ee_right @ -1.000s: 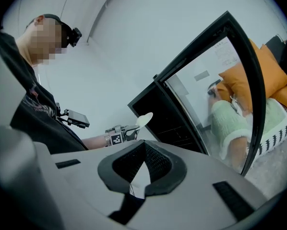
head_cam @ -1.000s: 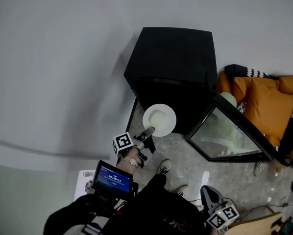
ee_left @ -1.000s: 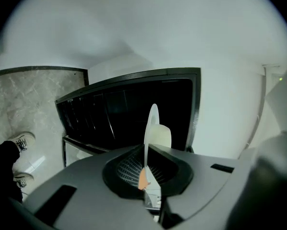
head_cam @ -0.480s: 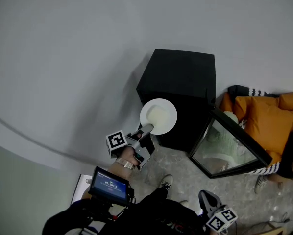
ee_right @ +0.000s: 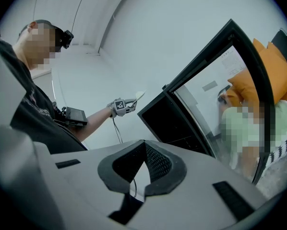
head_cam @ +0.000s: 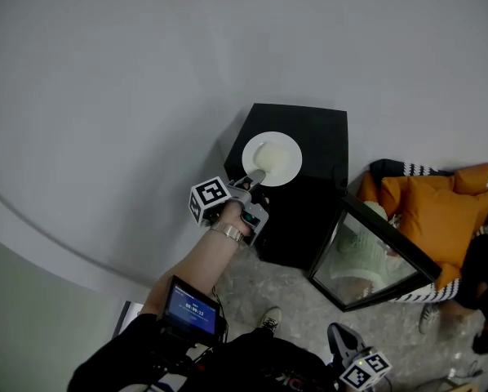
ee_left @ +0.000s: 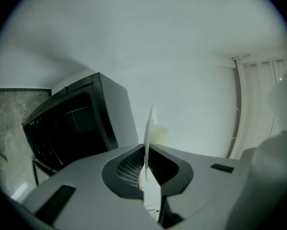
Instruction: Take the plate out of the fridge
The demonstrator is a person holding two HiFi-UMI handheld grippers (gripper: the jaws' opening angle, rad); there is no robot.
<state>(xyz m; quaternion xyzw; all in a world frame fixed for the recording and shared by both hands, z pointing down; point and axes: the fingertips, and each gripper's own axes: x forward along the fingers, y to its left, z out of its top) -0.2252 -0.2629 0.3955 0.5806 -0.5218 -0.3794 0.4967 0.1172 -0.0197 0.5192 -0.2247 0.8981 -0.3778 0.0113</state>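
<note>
Since left gripper (head_cam: 256, 177) clamps the round white plate (head_cam: 272, 159) above the black fridge (head_cam: 311, 133), removal looks done; glass door (head_cam: 373, 253) open, right gripper (ee_right: 144, 147) closed, empty.

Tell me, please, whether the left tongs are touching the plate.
Touching. The left gripper view shows the left tongs shut on the rim of the plate, which stands edge-on between the jaws.

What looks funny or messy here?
The glass door of the fridge stands wide open. The white plate is pinched by its rim in the left gripper, higher than the fridge. Nothing looks spilled or broken.
</note>
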